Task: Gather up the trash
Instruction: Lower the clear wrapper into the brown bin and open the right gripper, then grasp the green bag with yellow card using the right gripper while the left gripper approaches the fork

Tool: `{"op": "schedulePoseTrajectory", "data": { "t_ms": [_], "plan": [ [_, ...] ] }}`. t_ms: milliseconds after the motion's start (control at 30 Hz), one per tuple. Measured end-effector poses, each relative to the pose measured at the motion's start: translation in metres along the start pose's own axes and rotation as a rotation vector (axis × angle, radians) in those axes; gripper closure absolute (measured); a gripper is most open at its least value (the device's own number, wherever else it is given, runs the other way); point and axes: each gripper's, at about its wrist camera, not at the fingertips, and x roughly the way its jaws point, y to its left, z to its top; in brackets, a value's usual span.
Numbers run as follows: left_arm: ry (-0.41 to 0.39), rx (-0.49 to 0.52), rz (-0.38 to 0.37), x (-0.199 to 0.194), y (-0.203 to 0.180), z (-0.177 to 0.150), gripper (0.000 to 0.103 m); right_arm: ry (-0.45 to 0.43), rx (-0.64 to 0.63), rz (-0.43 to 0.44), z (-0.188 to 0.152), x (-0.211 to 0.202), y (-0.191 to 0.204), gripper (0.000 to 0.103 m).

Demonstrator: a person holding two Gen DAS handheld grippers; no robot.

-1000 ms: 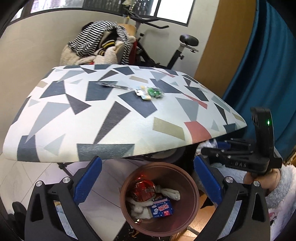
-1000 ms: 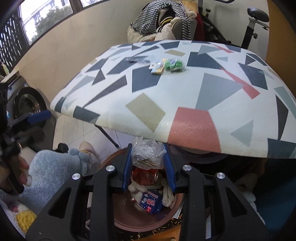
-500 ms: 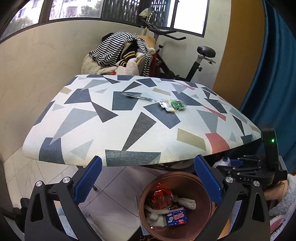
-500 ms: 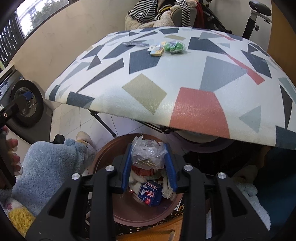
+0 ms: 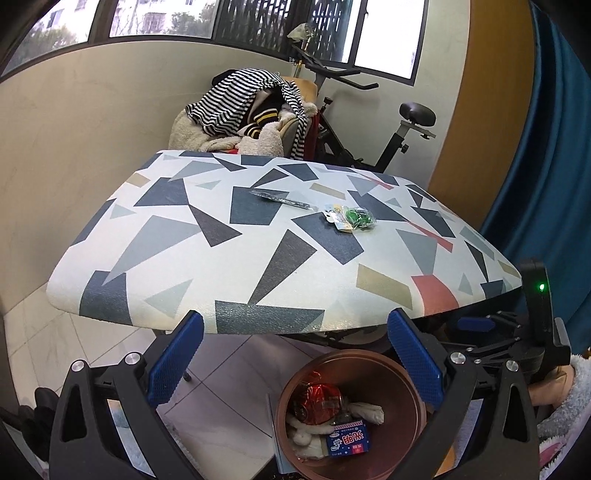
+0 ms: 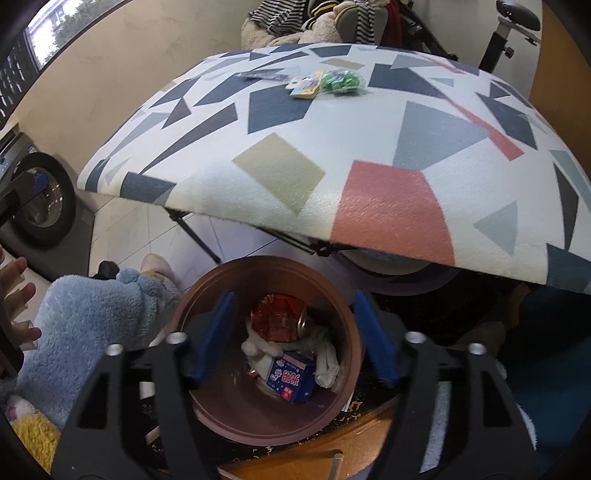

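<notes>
Looking along the left gripper (image 5: 295, 363), its jaws stand spread with nothing between them, aimed at the near edge of the patterned table (image 5: 207, 258). On the table, well apart from that edge, lie a green candy bag (image 5: 351, 218) and, near it, a dark flat wrapper (image 5: 282, 199): trash not yet collected. Below sits the brown bin (image 5: 413, 391), with a red wrapper (image 5: 319, 400) and a blue carton (image 5: 349, 437) inside. Reaching for the bag could go wrong if the jaws slide over its slick film or catch the soft tabletop.

From the right wrist, the right gripper (image 6: 293, 338) hangs over the bin (image 6: 347, 369), its jaws having just been opening; nothing is between them now. Whether the clear bag it let go sits among the contents I cannot tell. A sleeve in blue fleece (image 6: 88, 325) sits just beside the bin, the table edge overhangs it, and an exercise bike (image 6: 509, 33) stands behind.
</notes>
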Motion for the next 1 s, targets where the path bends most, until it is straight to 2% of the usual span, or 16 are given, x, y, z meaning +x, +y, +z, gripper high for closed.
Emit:
{"op": "schedulePoseTrajectory", "data": {
  "t_ms": [100,200,600,1000],
  "plan": [
    [-0.007,0.007,0.003,0.000,-0.001,0.001,0.006,-0.012,0.008,-0.008,0.000,-0.001,-0.004,0.010],
    [-0.012,0.017,0.000,0.001,-0.002,0.004,0.006,-0.026,0.032,-0.026,0.006,-0.005,-0.012,0.006],
    [-0.025,0.046,-0.001,0.009,-0.005,0.024,0.006,-0.060,0.075,-0.065,0.030,-0.018,-0.039,0.006],
    [0.007,0.062,-0.009,0.039,0.000,0.044,0.006,-0.065,0.077,-0.070,0.056,-0.011,-0.054,0.006]
  ]
}}
